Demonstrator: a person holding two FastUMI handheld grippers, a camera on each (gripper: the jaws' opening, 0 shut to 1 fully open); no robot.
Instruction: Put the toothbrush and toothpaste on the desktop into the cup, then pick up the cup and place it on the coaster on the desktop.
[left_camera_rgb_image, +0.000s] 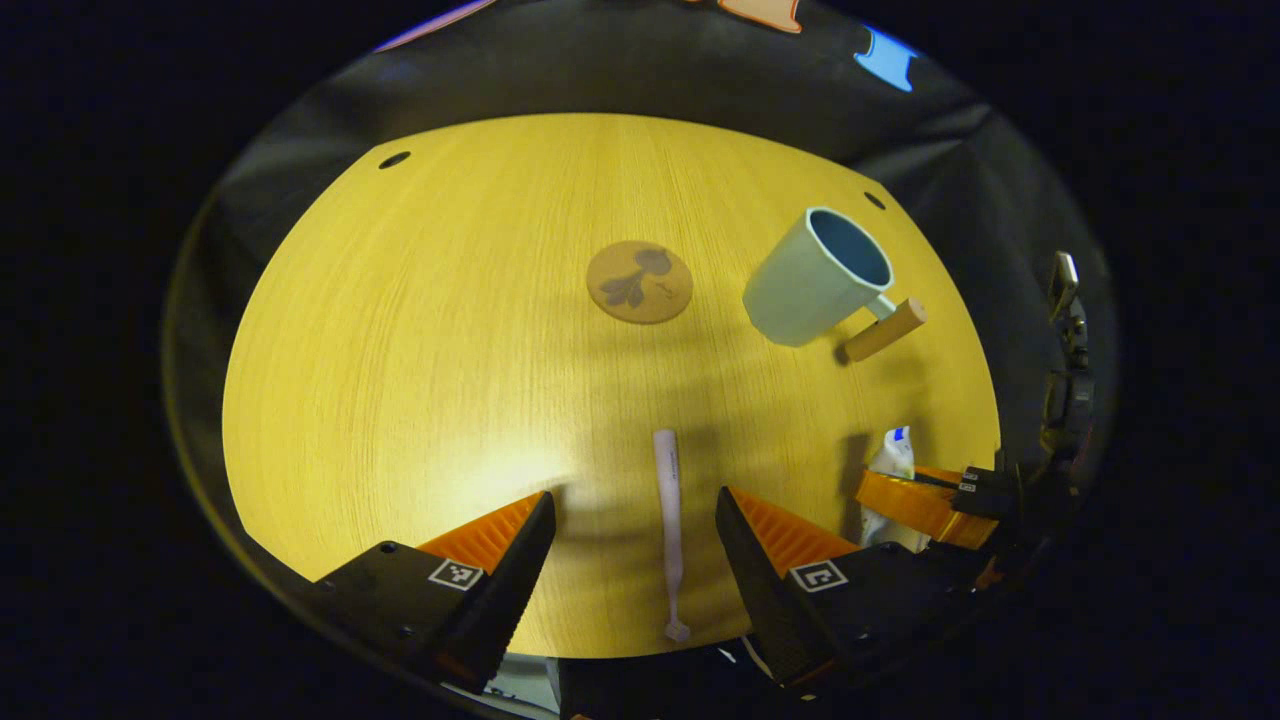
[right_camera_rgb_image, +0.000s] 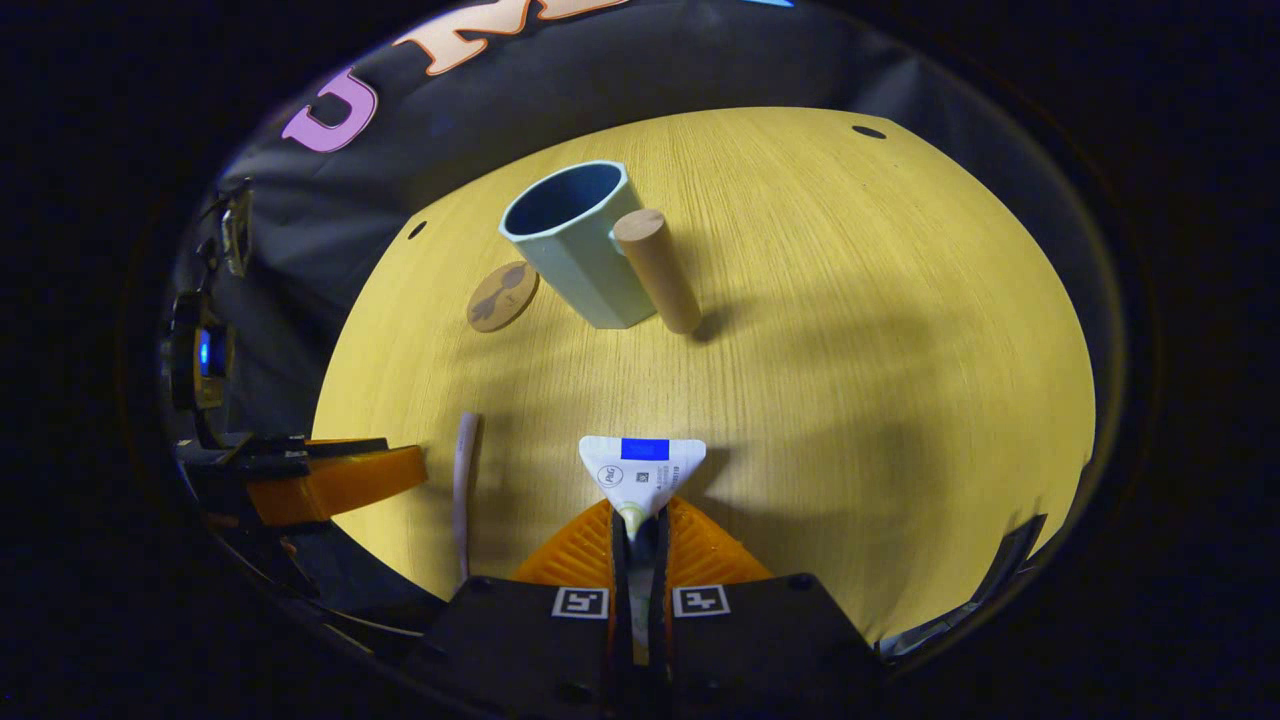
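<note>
Worktop (left_camera_rgb_image: 420, 380): wood-grain surface carrying every task item.
Cup (left_camera_rgb_image: 815, 278): upright near the far right edge in the left gripper view, mouth open, empty. Judged rigid and the heaviest item; its wooden peg handle (left_camera_rgb_image: 885, 331) sticks out sideways and looks like the surest place to take hold.
Coaster (left_camera_rgb_image: 640, 282): flat disc just left of the cup, apart from it, nothing on it.
Toothpaste (right_camera_rgb_image: 642, 475): tube pinched between the fingers of the right gripper (right_camera_rgb_image: 640, 530), crimped flat end pointing forward, raised off the worktop. Judged light and soft; a firm squeeze may deform it, so a grip on the flat crimped part seems best.
Toothbrush (left_camera_rgb_image: 670, 520): lying flat on the worktop, lengthwise between the fingers of the left gripper (left_camera_rgb_image: 635, 520). Judged light, thin and stiff, likely to slip or roll; grasp across the middle of the handle.
Left gripper state: fingers spread wide, touching nothing.
Right gripper state: pressed together on the toothpaste.
</note>
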